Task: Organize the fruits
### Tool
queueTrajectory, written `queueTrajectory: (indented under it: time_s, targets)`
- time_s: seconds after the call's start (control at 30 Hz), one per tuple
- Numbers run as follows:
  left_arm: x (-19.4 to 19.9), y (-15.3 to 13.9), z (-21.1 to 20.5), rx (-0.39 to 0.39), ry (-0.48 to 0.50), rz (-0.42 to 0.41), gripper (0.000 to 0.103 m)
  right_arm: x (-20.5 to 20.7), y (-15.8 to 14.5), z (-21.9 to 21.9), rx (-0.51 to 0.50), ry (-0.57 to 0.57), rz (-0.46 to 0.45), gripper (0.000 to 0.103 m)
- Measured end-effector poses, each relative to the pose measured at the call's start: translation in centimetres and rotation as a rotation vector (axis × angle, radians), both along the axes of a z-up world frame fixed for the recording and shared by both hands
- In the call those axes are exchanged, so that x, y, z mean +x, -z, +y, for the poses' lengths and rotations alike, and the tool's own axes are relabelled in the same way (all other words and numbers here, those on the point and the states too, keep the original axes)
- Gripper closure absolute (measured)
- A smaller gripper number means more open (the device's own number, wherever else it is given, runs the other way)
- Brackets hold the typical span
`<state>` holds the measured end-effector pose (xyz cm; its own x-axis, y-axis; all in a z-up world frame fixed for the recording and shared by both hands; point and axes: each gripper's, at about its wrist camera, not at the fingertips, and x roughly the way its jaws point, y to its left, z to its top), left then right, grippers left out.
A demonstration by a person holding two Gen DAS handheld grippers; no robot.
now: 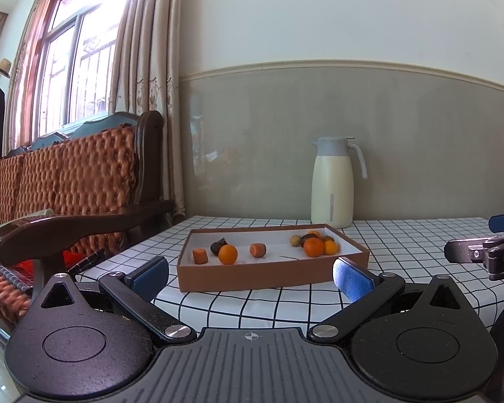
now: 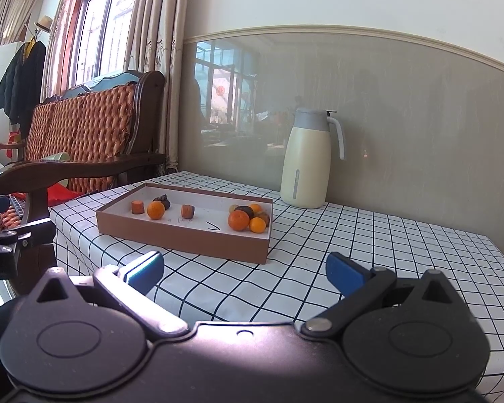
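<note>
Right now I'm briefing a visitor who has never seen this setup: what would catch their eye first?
Probably the shallow brown box on the checkered tablecloth, with bright orange fruits clustered at its right end and a few pieces scattered at its left end. Behind it, a cream thermos jug stands against the wall. Both grippers, left and right, are open, short of the box.
</note>
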<state>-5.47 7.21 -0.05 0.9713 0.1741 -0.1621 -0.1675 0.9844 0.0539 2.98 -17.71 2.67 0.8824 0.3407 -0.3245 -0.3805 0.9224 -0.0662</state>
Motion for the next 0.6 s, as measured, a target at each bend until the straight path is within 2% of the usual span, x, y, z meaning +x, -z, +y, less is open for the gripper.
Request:
queueTrajectory:
  time_s: [0.2,0.6]
  targets:
    - [-0.46,-0.04,0.17,-0.009,-0.010,-0.030,0.000,0.12,-0.11,-0.07,-0.002,0.000,-0.001,0.006]
    - [-0.41,-0.07,0.09,-0.014,-0.012,-0.033,0.000,0.09,-0.39,0.03,-0.008,0.000,0.000,0.006]
